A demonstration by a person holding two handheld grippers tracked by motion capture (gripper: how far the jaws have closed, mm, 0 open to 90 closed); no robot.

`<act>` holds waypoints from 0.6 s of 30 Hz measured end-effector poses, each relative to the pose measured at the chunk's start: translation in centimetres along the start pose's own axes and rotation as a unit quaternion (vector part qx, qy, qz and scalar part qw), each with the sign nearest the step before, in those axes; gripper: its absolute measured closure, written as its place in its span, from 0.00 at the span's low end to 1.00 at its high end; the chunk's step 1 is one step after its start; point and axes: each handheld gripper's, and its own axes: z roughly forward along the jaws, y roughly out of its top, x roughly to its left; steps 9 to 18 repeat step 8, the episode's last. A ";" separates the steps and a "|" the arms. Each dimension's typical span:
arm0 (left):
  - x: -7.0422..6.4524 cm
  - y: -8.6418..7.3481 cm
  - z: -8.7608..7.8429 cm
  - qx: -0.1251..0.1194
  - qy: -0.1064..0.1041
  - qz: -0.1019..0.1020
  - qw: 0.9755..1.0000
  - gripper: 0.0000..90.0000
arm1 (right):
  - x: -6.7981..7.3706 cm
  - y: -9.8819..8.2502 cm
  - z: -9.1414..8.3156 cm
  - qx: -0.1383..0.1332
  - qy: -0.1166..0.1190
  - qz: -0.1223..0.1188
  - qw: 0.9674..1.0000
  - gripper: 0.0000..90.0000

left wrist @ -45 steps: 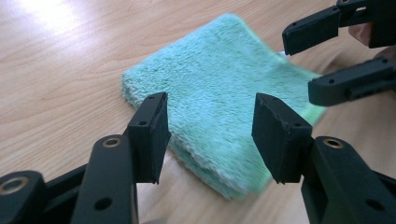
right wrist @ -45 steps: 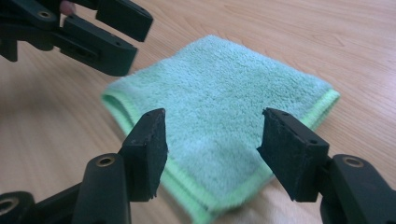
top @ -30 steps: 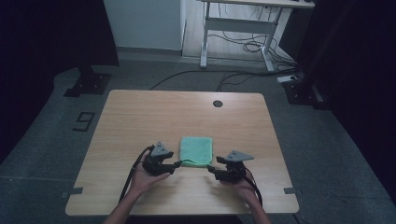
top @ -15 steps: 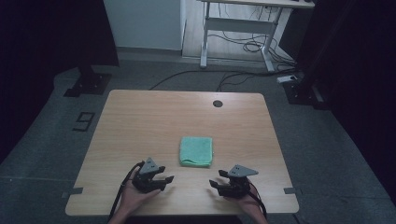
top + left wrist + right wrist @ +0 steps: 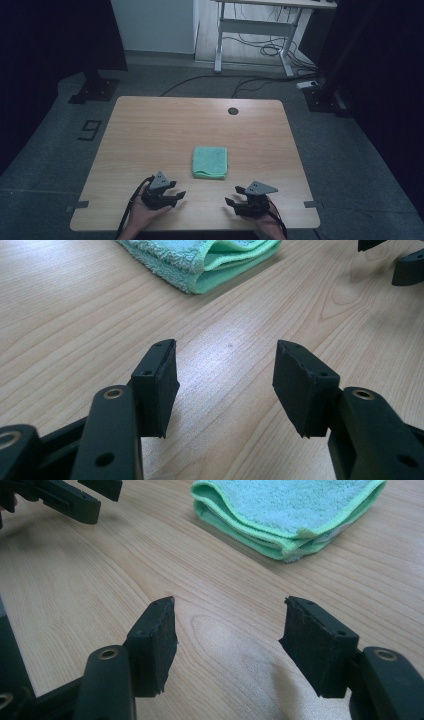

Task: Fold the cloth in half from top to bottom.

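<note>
A green towel [image 5: 210,162], folded into a neat square, lies flat on the wooden table [image 5: 170,125], a bit nearer than its middle. My left gripper [image 5: 178,195] rests low by the near edge, left of the towel and short of it, open with nothing between its pads. The right gripper [image 5: 232,196] mirrors it on the other side, also open and empty. In the left gripper view, the towel [image 5: 200,260] is ahead of the spread jaws of my left gripper [image 5: 226,347]. In the right gripper view, the towel's folded edges [image 5: 290,510] lie beyond my right gripper [image 5: 230,605].
A dark cable hole [image 5: 233,111] sits near the table's far edge. Beyond the table stand a white desk frame [image 5: 255,30] with loose cables and black stand bases [image 5: 95,90] on the grey floor. Tape tabs mark the near table corners.
Both hands have drawn back from the towel's sides toward the near edge of the table, and sit slightly lower. The towel has stayed where it was.
</note>
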 end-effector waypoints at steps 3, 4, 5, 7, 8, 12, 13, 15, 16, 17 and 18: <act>0.0 0.0 0.0 -0.001 0.000 -0.001 1.000 0.48 | 0.1 0.1 0.0 0.000 -0.002 -0.003 1.000 0.41; 0.1 0.0 0.0 -0.001 0.000 -0.002 1.000 0.48 | 0.1 0.1 0.0 0.001 -0.003 -0.003 1.000 0.41; 0.1 -0.1 0.0 -0.001 0.001 -0.003 1.000 0.48 | 0.1 0.0 0.0 0.001 -0.004 -0.003 1.000 0.41; 0.2 -0.1 0.0 0.000 0.001 -0.004 1.000 0.48 | 0.0 0.0 0.0 0.001 -0.004 -0.002 1.000 0.41; 0.2 -0.1 0.0 0.000 0.001 -0.004 1.000 0.48 | 0.0 0.1 -0.1 0.000 -0.005 -0.002 1.000 0.41; 0.2 -0.1 0.0 0.000 0.001 -0.004 1.000 0.48 | 0.0 0.1 -0.1 0.000 -0.005 -0.002 1.000 0.41; 0.2 -0.1 0.0 0.000 0.001 -0.004 1.000 0.48 | 0.0 0.1 -0.1 0.000 -0.005 -0.002 1.000 0.41; 0.2 -0.1 0.0 0.000 0.001 -0.004 1.000 0.48 | 0.0 0.1 -0.1 0.000 -0.005 -0.002 1.000 0.41; 0.2 -0.1 0.0 0.000 0.001 -0.004 1.000 0.48 | 0.0 0.1 -0.1 0.000 -0.005 -0.002 1.000 0.41; 0.2 -0.1 0.0 0.000 0.001 -0.004 1.000 0.48 | 0.0 0.1 -0.1 0.000 -0.005 -0.002 1.000 0.41; 0.2 -0.1 0.0 0.000 0.001 -0.004 1.000 0.48 | 0.0 0.1 -0.1 0.000 -0.005 -0.002 1.000 0.41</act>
